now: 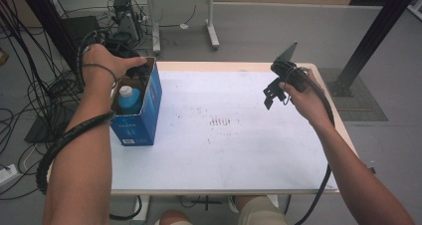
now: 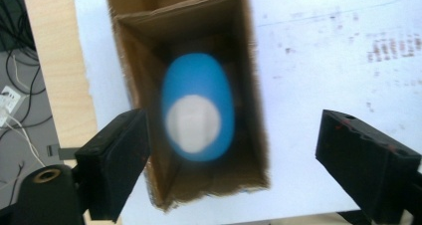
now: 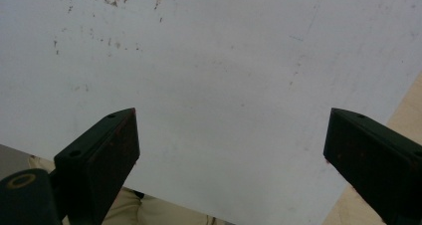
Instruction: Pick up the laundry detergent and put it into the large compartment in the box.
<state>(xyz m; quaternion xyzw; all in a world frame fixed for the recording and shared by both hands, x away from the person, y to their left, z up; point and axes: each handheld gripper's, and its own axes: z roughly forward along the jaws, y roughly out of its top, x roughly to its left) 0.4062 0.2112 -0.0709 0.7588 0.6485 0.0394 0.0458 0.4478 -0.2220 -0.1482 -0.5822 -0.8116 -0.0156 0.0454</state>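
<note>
A blue cardboard box (image 1: 142,116) stands open-topped at the table's left edge. Inside it sits a blue bottle (image 1: 129,99) with a white cap. My left gripper (image 1: 138,71) hovers over the far end of the box. In the left gripper view the bottle (image 2: 197,108) is blurred, seen down inside the brown inside of the box (image 2: 142,65). The left gripper (image 2: 234,135) is open wide above it, holding nothing. My right gripper (image 1: 272,91) hangs in the air over the right part of the table. In its own view the right gripper (image 3: 231,130) is open over bare white table.
The white table top (image 1: 239,150) has faint brown stains (image 1: 223,121) near its middle and a wooden rim (image 1: 343,130). Cables (image 1: 30,100) cover the floor at left. Another table's legs (image 1: 213,33) stand behind, and a black post (image 1: 370,38) rises at the right.
</note>
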